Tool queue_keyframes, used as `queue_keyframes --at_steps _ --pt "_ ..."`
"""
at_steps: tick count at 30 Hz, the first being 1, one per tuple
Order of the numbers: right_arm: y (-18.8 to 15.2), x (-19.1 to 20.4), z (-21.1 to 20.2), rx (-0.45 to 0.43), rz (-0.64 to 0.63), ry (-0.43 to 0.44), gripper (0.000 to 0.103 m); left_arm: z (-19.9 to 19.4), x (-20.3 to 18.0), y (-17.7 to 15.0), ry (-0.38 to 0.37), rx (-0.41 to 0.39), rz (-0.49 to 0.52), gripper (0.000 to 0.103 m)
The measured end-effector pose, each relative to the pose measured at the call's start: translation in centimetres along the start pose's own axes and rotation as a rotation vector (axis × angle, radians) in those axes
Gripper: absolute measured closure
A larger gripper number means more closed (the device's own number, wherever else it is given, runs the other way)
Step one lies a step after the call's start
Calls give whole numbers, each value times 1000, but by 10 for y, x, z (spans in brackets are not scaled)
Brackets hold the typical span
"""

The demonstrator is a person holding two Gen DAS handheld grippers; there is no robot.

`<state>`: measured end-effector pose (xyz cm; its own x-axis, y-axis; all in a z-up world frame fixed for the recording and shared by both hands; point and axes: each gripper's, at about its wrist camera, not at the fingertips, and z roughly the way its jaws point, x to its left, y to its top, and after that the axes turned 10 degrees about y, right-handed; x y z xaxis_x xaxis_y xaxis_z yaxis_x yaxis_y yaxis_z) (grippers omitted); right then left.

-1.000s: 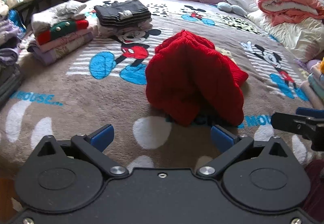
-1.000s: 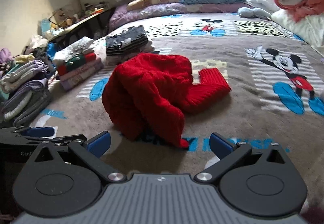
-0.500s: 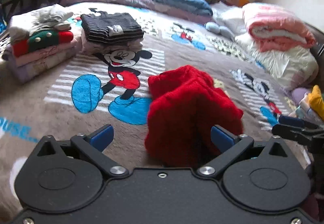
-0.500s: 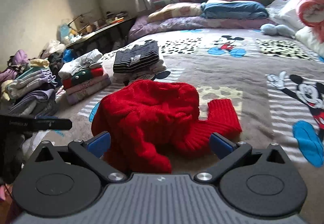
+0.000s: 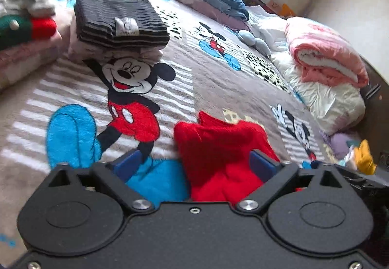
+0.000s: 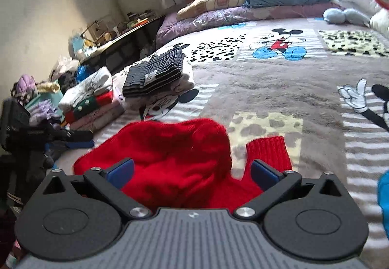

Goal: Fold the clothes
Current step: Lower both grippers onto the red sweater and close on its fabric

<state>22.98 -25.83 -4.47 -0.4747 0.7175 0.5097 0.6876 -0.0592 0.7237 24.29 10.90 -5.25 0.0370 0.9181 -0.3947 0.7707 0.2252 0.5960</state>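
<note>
**Red sweater bunched between both sets of spread jaws; no grip made**

Location. The red knit sweater lies in a rumpled heap on the cartoon-print blanket, directly ahead of both tools. In the left wrist view its bulk sits toward the right-hand finger of the left gripper, with bare blanket ahead of the other finger. In the right wrist view the body of the garment fills the gap of the right gripper, and a ribbed cuff lies flat just ahead of its right-hand finger.

Jaws. Both pairs stand wide apart. Neither pinches cloth; whether a finger brushes the knit cannot be told.

Surroundings. Beyond the jaws, well clear of the sweater, a striped dark folded stack and a mixed folded pile sit on the blanket.

Handling assessment. The garment appears soft, thick and limp, light for its bulk, not fragile. It should stretch and sag when lifted by one point, and several layers may come up together. The plush blanket is likely to drag on it.

Recommended hold. Take single edges, not the mound: the ribbed cuff, or the hem or shoulder seams once located. These are currently hidden in the heap. A shallow pinch on ribbing should hold without slipping.
</note>
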Motion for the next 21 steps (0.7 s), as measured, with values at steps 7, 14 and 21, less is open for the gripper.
queue_keyframes --at_steps 7,14,21 --pt "18 -37 36 5 68 63 12 48 17 21 -91 90 -61 27" --pt "21 -74 71 40 131 173 10 97 34 42 -183 181 -122 27" --pt "28 -107 92 26 236 329 9 136 38 51 -277 258 -112 27"
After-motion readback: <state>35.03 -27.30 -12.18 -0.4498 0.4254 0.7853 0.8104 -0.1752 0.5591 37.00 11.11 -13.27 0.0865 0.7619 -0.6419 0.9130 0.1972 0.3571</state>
